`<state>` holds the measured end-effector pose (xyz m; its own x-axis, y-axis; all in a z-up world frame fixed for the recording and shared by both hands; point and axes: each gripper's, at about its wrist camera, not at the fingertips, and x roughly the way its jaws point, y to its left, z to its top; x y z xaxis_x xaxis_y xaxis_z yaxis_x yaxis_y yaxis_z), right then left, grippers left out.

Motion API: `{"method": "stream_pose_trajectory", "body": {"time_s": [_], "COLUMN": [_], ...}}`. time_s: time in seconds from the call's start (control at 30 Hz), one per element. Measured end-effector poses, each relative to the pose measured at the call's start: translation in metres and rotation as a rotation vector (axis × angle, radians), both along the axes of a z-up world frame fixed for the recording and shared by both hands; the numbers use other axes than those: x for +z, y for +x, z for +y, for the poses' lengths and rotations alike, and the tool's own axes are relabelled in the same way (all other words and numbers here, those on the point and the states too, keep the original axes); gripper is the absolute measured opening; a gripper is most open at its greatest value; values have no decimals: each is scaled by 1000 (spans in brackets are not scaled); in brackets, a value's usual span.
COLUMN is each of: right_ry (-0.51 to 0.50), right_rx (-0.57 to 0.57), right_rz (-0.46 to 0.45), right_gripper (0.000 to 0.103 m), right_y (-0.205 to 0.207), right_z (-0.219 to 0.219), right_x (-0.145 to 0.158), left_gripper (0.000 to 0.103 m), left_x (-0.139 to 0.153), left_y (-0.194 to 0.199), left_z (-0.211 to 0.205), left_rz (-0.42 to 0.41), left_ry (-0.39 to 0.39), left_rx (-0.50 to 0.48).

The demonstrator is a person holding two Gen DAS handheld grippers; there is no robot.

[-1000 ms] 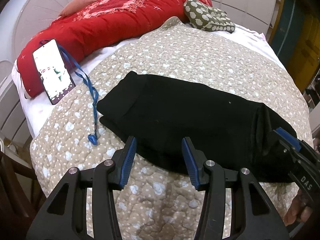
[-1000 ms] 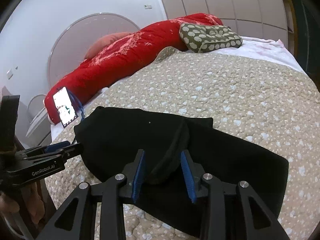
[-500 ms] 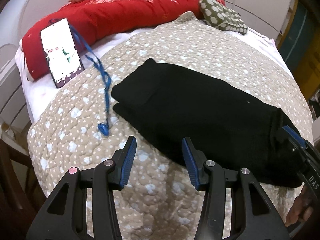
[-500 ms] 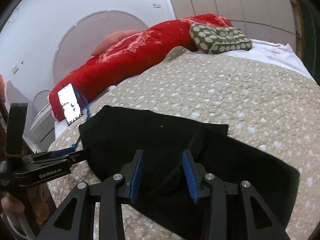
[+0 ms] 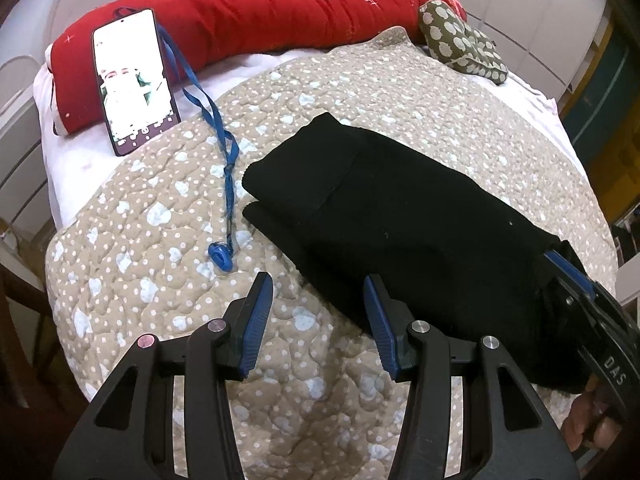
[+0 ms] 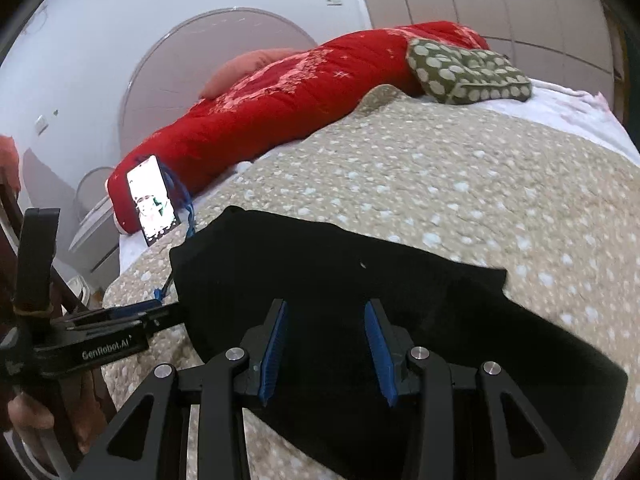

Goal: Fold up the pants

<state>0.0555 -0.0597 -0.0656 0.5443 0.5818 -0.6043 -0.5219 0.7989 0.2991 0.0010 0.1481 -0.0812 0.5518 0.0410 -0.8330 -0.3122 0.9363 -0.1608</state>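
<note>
The black pants (image 5: 400, 216) lie folded in a long strip on the beige quilt (image 5: 160, 248); they also show in the right wrist view (image 6: 340, 276). My left gripper (image 5: 318, 316) is open and empty, hovering over the quilt at the pants' near edge. My right gripper (image 6: 325, 340) is open just above the pants with black cloth under it. In the left wrist view the right gripper (image 5: 572, 280) sits at the right end of the pants. In the right wrist view the left gripper (image 6: 156, 312) is beside their left end.
A lit phone (image 5: 134, 80) on a blue lanyard (image 5: 224, 184) leans on a red duvet (image 5: 260, 12) at the bed's head. A green dotted pillow (image 5: 464, 48) lies far right. The quilt's edge drops off at the left and near side.
My left gripper has drawn back and left, off the pants' edge, onto bare quilt. My right gripper has opened wider and let go of the raised cloth fold, which has dropped flat.
</note>
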Motion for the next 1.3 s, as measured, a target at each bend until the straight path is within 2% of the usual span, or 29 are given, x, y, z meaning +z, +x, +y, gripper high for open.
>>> {"method": "stream_pose_trajectory", "body": {"time_s": [0.17,0.2,0.27,0.33,0.5,0.67,0.7,0.8,1.0,1.07,1.1,1.13,1.17,1.27,1.3], "right_ry": [-13,-21,-38,-47,-43,-106,-108,-97,-166,-137,-118,-96,-80,-9,18], "right_rx": [29,38,56,70,118,209,234,295,401,413,409,399,383,339,325], "right_rz": [-18,-19,-20,-14,-13,-26,-21,5,70,79,86,93,89,40,28], "right_gripper": [42,42,42,42,44,46,46,47,47,38,35,26,19,12,12], "right_y": [11,14,20,29,51,73,78,90,114,116,117,117,116,107,104], "right_z": [20,26,36,47,63,97,104,125,170,175,176,175,173,157,149], "right_x": [5,5,4,3,9,15,14,10,-13,-19,-21,-23,-21,-5,3], "left_gripper": [48,56,64,64,64,64,67,69,73,73,68,58,35,24,23], "left_x": [-4,-4,-4,-4,-7,-14,-15,-18,-23,-24,-24,-23,-21,-7,2], "left_y": [-1,0,-1,-1,4,14,15,19,25,26,26,27,29,26,22], "left_z": [9,11,16,19,19,22,22,22,24,24,24,23,23,24,21], "left_rz": [-26,-31,-53,-69,-69,-54,-57,-61,-97,-108,-116,-121,-111,-143,-164], "left_ry": [-86,-102,-154,-186,-210,-238,-239,-244,-265,-266,-264,-253,-234,-234,-220], "left_rx": [12,16,31,36,38,47,47,46,52,52,51,55,55,38,24]}}
